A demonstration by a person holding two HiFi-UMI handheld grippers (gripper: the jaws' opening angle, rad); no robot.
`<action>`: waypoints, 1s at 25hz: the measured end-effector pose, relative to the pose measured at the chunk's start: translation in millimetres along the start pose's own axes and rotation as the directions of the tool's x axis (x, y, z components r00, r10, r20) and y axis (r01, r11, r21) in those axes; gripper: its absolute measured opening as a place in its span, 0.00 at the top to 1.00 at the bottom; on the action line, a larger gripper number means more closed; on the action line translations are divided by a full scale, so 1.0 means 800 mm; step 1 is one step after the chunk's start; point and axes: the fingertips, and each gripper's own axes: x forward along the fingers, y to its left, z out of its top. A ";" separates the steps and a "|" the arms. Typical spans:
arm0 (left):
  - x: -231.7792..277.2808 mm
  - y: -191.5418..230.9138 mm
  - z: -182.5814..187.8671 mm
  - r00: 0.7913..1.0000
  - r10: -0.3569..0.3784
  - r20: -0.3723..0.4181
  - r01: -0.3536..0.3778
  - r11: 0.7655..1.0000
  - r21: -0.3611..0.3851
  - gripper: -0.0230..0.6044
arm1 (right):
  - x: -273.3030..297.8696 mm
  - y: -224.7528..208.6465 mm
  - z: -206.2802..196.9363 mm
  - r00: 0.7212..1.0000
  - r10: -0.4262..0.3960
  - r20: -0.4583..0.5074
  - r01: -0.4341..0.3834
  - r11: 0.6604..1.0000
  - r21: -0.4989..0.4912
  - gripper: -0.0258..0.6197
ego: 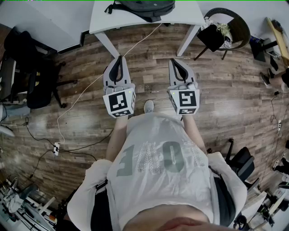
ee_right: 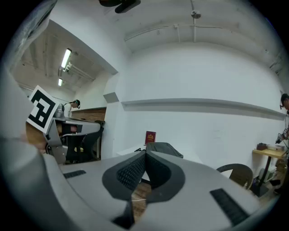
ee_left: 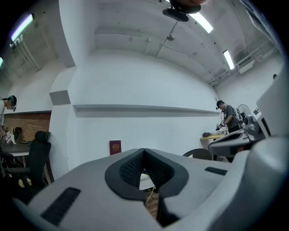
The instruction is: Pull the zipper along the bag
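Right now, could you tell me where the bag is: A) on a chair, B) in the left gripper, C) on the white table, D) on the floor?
C: the dark bag lies on the white table, beyond the left gripper and right gripper, both shut.

The bag [ego: 143,8] is dark grey, and the bench [ego: 103,20] under it is white. The floor [ego: 226,90] is brown wood plank. The left gripper [ego: 119,58] and right gripper [ego: 174,61] are light grey, with black-and-white square markers.

Head view looks down; both tool views face the table [ego: 180,13]
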 end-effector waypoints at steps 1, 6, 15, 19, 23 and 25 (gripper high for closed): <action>0.002 0.001 -0.001 1.000 -0.002 0.001 0.002 1.000 -0.001 0.92 | 0.002 0.000 0.000 1.000 0.000 0.001 0.000 1.000 -0.001 0.92; 0.009 0.002 -0.006 1.000 -0.010 0.006 0.010 1.000 -0.008 0.92 | 0.008 -0.002 -0.006 1.000 0.001 -0.007 -0.001 1.000 -0.004 0.92; 0.032 0.019 -0.015 0.999 -0.035 0.018 0.036 0.999 -0.023 0.92 | 0.028 -0.009 -0.012 0.999 -0.030 0.011 0.030 0.998 0.056 0.92; 0.047 0.040 -0.016 0.999 -0.037 0.029 0.038 0.999 -0.023 0.92 | 0.046 -0.011 -0.016 0.998 -0.064 -0.012 0.065 0.997 0.037 0.92; 0.064 0.066 -0.016 0.999 -0.036 0.038 0.037 0.999 -0.018 0.92 | 0.063 -0.011 -0.017 0.996 -0.084 -0.027 0.085 0.996 0.034 0.92; 0.076 0.079 -0.017 0.999 -0.028 0.037 0.029 1.000 -0.011 0.92 | 0.071 -0.010 -0.018 0.996 -0.084 -0.037 0.085 0.996 0.032 0.92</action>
